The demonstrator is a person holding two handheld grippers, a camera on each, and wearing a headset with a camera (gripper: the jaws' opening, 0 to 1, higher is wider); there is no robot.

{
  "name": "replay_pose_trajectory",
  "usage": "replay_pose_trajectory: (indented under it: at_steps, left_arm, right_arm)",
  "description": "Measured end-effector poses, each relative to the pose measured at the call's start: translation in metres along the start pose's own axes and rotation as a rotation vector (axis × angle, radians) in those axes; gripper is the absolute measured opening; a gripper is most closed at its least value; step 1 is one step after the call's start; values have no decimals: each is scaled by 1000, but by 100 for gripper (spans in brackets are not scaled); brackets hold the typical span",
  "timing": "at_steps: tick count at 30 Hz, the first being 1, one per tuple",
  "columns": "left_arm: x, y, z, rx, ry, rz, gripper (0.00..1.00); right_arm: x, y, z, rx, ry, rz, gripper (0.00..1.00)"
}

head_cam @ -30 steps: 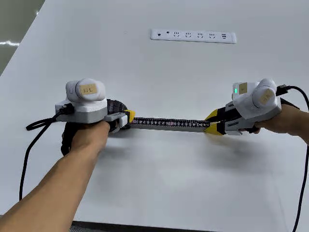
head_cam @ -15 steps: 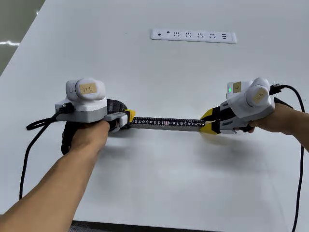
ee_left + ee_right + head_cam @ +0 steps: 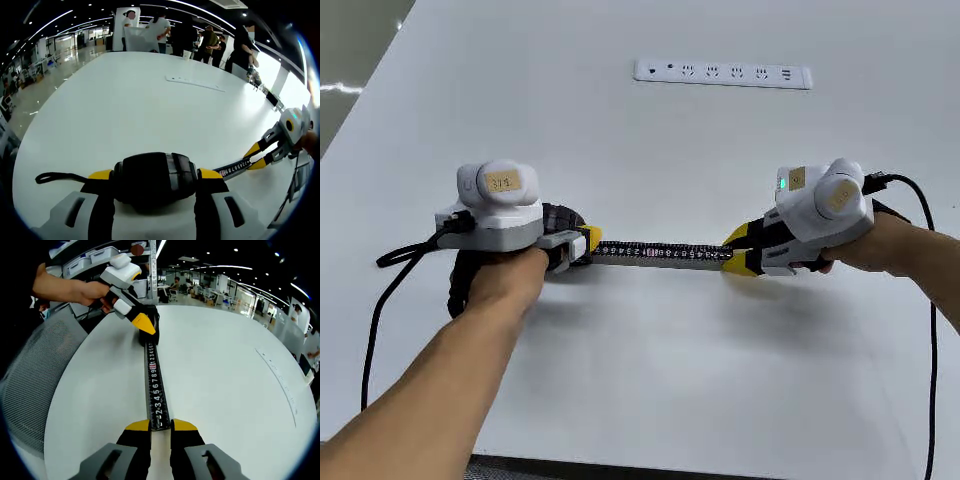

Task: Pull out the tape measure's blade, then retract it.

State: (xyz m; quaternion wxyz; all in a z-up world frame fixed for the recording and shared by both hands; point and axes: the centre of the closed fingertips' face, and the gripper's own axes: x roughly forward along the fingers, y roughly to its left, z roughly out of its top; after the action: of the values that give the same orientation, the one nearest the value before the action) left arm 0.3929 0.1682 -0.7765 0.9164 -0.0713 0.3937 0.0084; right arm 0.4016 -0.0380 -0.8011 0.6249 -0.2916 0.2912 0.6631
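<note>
The black tape measure case sits clamped between the yellow-tipped jaws of my left gripper, low over the white table. Its dark blade with white numbers runs rightward to my right gripper, which is shut on the blade's end. In the right gripper view the blade stretches straight ahead from my right gripper to the case held by the left gripper. In the left gripper view the blade leads right to the right gripper.
A white power strip lies at the far side of the table. Black cables trail from both grippers. Several people stand beyond the table's far end. A grey mesh chair stands by the table edge.
My right gripper has moved left toward the case with the blade end in it, so the exposed blade is shorter. The left gripper and case have stayed put.
</note>
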Motion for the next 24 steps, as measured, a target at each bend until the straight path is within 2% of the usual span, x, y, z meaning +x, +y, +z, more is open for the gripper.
replay_pose_trajectory:
  at_steps: [24]
  left_arm:
    - [0, 0, 0, -6, 3, -4, 60]
  right_arm:
    - [14, 1, 15, -1, -19, 8, 11]
